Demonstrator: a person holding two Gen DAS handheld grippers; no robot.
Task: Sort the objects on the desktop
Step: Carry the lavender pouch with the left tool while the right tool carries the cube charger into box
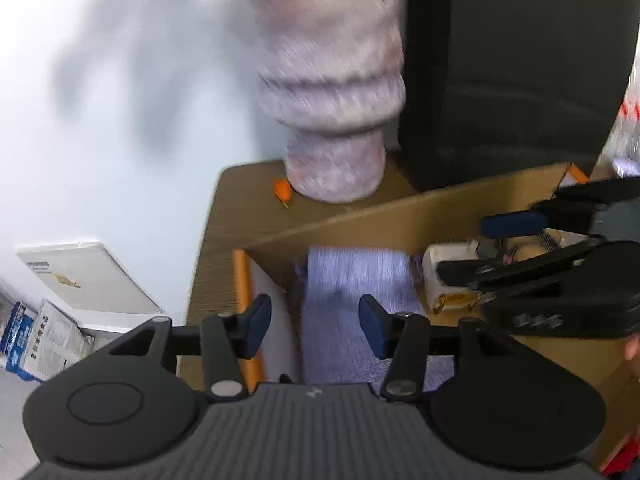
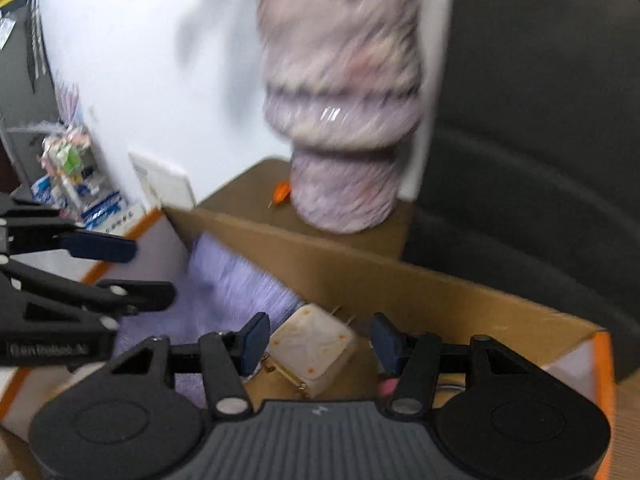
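Note:
Both views are motion-blurred. My left gripper (image 1: 315,327) is open and empty above a purple cloth (image 1: 352,280) lying in a cardboard box (image 1: 380,216). My right gripper (image 2: 318,342) is open and empty just above a white square plug adapter (image 2: 310,350) in the same box (image 2: 400,280); the purple cloth (image 2: 240,284) lies to its left. The right gripper shows at the right of the left wrist view (image 1: 532,248), and the left gripper at the left of the right wrist view (image 2: 100,268).
A tall pinkish marbled tumbler (image 1: 332,92) stands on the box flap behind, with a small orange object (image 1: 283,190) at its base. A black chair back (image 1: 516,64) is at right. White boxes (image 1: 84,280) and packets (image 1: 40,340) lie at left.

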